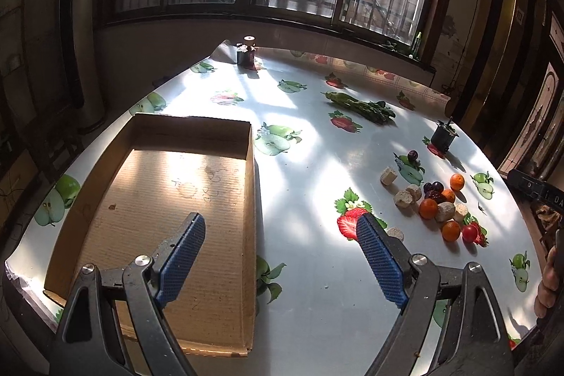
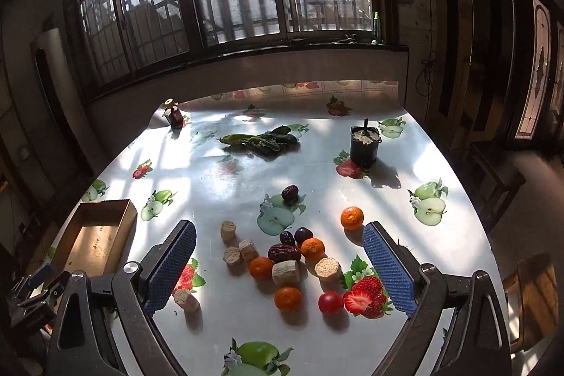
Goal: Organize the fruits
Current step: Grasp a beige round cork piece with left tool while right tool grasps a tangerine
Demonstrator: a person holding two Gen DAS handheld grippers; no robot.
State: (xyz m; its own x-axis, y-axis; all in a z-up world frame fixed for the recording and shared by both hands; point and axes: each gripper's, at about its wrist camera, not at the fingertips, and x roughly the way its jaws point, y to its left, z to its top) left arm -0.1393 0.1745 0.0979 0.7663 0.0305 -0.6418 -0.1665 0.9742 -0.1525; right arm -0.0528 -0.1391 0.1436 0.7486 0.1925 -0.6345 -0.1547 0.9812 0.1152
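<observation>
Left gripper (image 1: 280, 229): we are holding it wide apart, gripping nothing, above the cardboard box (image 1: 169, 136).
Right gripper (image 2: 278, 240): gaping, gripping nothing.
Fruits (image 2: 294, 261): lying clustered on the table (image 2: 225, 178).

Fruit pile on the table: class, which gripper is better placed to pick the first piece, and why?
Probably the right gripper: open, empty, with the fruit pile straight ahead. The left gripper, also open, straddles the cardboard box's wall.

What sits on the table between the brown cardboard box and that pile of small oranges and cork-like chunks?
Nothing loose: between the brown cardboard box and the pile of small oranges and cork-like chunks lies only bare fruit-printed tablecloth, seen in the left wrist view.
</observation>
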